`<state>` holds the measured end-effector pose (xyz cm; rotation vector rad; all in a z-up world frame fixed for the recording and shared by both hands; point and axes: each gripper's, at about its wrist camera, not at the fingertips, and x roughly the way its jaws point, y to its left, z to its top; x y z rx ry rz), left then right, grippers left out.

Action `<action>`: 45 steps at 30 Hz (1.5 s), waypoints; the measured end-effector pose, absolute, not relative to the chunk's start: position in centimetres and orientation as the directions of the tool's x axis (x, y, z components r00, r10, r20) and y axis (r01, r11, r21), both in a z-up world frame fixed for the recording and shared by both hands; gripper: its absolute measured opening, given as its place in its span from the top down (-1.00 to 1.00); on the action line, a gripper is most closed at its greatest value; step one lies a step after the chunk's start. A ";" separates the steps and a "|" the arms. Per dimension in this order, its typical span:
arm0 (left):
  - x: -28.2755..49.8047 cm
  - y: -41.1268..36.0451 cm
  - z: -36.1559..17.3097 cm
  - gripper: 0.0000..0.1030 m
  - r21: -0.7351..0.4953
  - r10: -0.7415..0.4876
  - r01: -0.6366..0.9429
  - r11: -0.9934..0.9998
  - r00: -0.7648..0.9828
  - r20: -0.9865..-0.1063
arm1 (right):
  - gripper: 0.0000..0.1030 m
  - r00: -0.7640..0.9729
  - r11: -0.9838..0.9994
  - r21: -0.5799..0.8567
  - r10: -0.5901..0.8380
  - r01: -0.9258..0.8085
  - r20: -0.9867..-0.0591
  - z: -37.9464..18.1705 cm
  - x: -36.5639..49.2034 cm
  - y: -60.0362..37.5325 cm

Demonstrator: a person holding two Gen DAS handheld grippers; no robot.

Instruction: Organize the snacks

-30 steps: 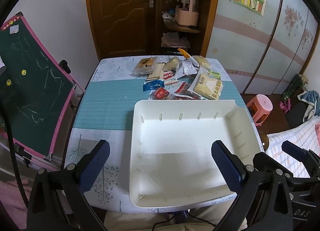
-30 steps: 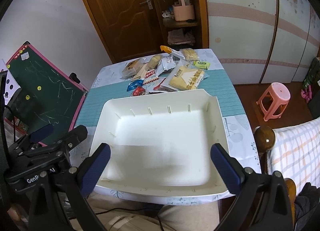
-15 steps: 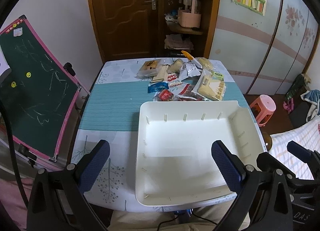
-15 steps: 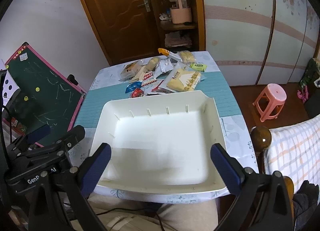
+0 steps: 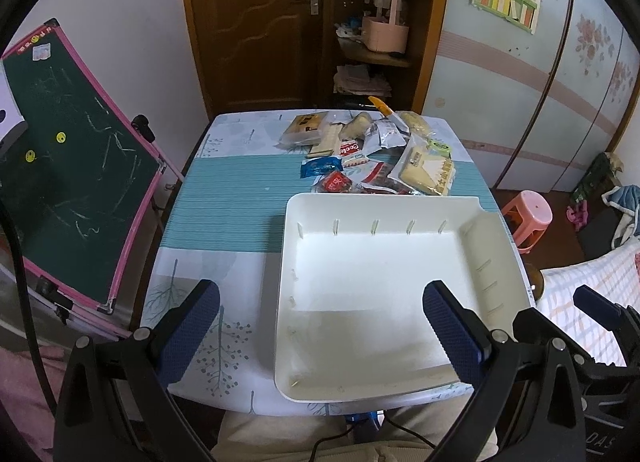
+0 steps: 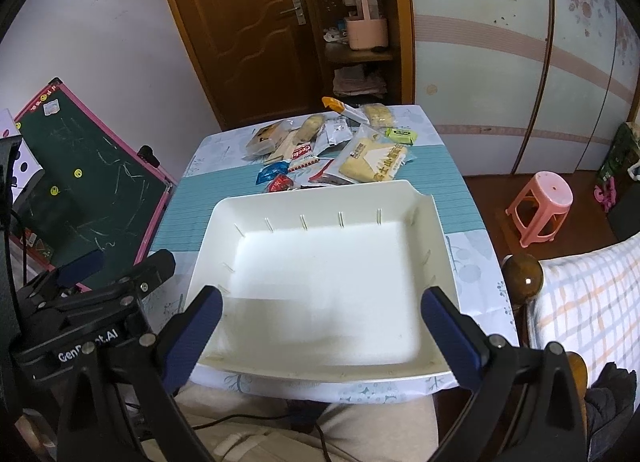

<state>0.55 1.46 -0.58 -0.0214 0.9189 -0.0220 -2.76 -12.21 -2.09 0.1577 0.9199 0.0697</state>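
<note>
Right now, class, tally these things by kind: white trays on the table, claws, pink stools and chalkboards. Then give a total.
white tray: 1
claws: 2, the left claw and the right claw, both open
pink stool: 1
chalkboard: 1
Total: 5

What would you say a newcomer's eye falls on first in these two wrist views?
Probably the big empty white tray filling the near half of the table, just ahead of both open grippers, left and right. Next, the heap of snack packets beyond its far rim, and the pink-framed chalkboard leaning left of the table.
</note>
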 end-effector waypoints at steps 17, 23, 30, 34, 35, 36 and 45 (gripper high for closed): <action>0.3 1.3 -0.8 -0.96 -0.027 -0.035 0.023 0.999 0.599 -0.800 | -0.96 0.613 0.981 0.193 0.143 0.016 -0.777 -2.0 -3.4 -12.2; 1.4 1.3 -1.6 -0.96 -0.023 -0.034 0.027 0.999 0.585 -0.810 | -0.96 0.596 0.982 0.187 0.140 0.018 -0.791 -2.8 -2.3 -12.2; 3.7 1.6 -2.1 -0.96 -0.042 -0.059 0.043 0.998 0.585 -0.809 | -0.96 0.562 0.984 0.176 0.140 0.011 -0.815 -4.4 -0.3 -12.2; 5.0 1.0 -2.4 -0.96 -0.033 -0.078 0.085 0.996 0.592 -0.803 | -0.96 0.559 0.987 0.160 0.133 -0.001 -0.818 -4.8 1.0 -12.0; 5.3 0.8 -2.4 -0.96 -0.026 -0.074 0.088 0.996 0.594 -0.801 | -0.96 0.562 0.989 0.150 0.127 -0.006 -0.817 -4.8 1.4 -12.0; 5.8 0.8 -2.4 -0.96 -0.019 -0.070 0.091 0.996 0.596 -0.800 | -0.96 0.566 0.990 0.141 0.121 -0.008 -0.816 -4.7 1.8 -12.1; 10.8 1.8 -1.3 -0.96 0.046 -0.022 0.089 0.995 0.635 -0.772 | -0.96 0.592 0.996 0.089 0.054 0.030 -0.804 -3.1 5.6 -14.6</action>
